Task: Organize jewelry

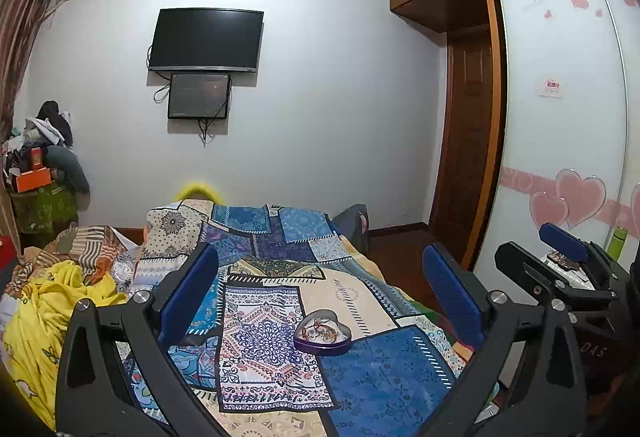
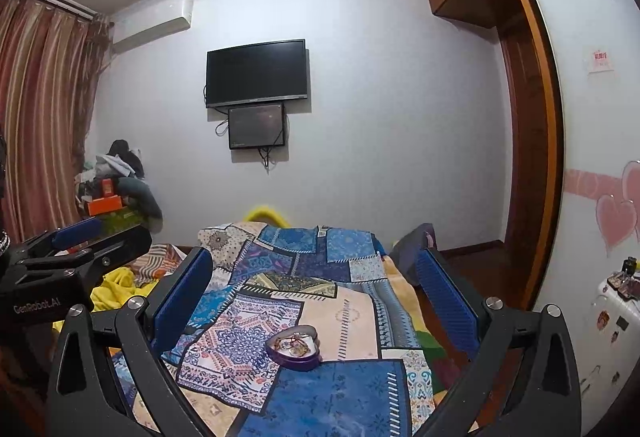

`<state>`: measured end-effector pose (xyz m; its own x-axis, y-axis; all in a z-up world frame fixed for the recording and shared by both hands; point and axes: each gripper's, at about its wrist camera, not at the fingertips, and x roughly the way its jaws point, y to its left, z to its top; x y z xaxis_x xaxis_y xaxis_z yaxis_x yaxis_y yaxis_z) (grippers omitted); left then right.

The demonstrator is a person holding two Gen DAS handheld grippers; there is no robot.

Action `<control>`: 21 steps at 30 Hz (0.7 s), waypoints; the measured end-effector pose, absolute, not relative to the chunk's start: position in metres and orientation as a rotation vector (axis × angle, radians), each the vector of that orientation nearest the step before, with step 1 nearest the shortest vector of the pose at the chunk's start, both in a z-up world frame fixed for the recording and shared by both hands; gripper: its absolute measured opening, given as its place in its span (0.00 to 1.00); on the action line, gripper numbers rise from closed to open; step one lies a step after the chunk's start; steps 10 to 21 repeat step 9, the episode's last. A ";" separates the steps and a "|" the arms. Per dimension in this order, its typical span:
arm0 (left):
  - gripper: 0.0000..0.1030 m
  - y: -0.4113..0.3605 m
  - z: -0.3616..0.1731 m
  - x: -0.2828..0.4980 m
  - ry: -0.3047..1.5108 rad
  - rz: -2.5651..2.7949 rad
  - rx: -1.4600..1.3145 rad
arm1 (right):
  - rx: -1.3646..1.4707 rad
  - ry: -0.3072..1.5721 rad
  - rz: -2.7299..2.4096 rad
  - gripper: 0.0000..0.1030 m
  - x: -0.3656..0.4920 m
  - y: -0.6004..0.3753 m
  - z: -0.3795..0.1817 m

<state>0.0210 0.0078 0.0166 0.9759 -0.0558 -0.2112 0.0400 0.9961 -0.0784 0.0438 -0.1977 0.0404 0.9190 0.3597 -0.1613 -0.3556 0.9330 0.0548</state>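
A purple heart-shaped box [image 1: 323, 339] lies open on the patchwork bedspread [image 1: 384, 369], with tangled jewelry [image 1: 320, 330] inside. It also shows in the right wrist view [image 2: 295, 350], with gold jewelry [image 2: 294, 344] in it. My left gripper [image 1: 320, 289] is open and empty, held above and short of the box. My right gripper [image 2: 316, 289] is open and empty too, at about the same distance. Each gripper shows at the edge of the other's view: the right one [image 1: 568, 257], the left one [image 2: 80, 241].
A crumpled yellow blanket [image 1: 48, 317] lies on the bed's left side. A pile of clothes and boxes [image 1: 40, 165] stands in the left corner. A TV [image 1: 206, 39] hangs on the far wall. A wardrobe [image 1: 560, 109] runs along the right, with a white suitcase [image 2: 612, 325] beside it.
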 end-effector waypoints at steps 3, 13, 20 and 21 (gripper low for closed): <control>1.00 0.008 0.015 0.023 0.218 -0.049 -0.071 | 0.021 0.178 0.367 0.98 0.046 -0.196 0.038; 1.00 0.010 0.011 0.029 0.229 -0.049 -0.068 | 0.023 0.198 0.369 0.98 0.054 -0.194 0.034; 1.00 0.010 0.011 0.029 0.229 -0.049 -0.068 | 0.023 0.198 0.369 0.98 0.054 -0.194 0.034; 1.00 0.010 0.011 0.029 0.229 -0.049 -0.068 | 0.023 0.198 0.369 0.98 0.054 -0.194 0.034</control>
